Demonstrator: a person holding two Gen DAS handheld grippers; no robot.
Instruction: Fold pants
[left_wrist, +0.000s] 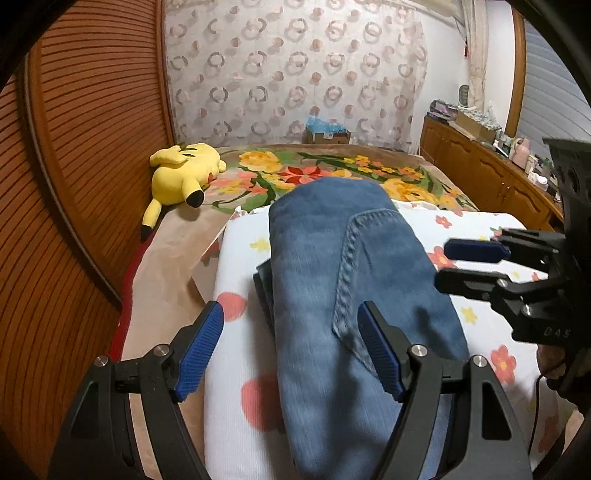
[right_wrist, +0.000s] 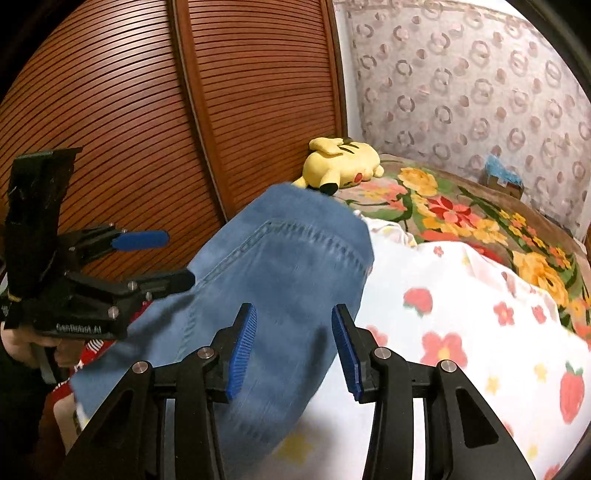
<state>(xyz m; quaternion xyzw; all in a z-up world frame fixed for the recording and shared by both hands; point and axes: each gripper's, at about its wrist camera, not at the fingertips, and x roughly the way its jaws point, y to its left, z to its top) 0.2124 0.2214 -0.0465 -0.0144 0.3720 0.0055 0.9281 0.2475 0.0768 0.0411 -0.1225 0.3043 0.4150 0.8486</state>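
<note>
The blue denim pants (left_wrist: 332, 266) lie folded into a thick stack on a white floral sheet (left_wrist: 480, 229) on the bed; a back pocket faces up. They also show in the right wrist view (right_wrist: 280, 266). My left gripper (left_wrist: 291, 314) is open, hovering above the near end of the stack, holding nothing. It also shows in the right wrist view (right_wrist: 166, 258) at the left. My right gripper (right_wrist: 293, 314) is open above the stack's right edge, empty. It shows in the left wrist view (left_wrist: 443, 264) at the right.
A yellow plush toy (left_wrist: 181, 173) lies at the bed's far left beside the slatted wooden wardrobe doors (left_wrist: 92, 129). A flowered brown blanket (left_wrist: 332, 170) covers the far bed. A cardboard box (left_wrist: 327, 134) stands by the curtain. A cluttered wooden dresser (left_wrist: 491, 162) runs along the right.
</note>
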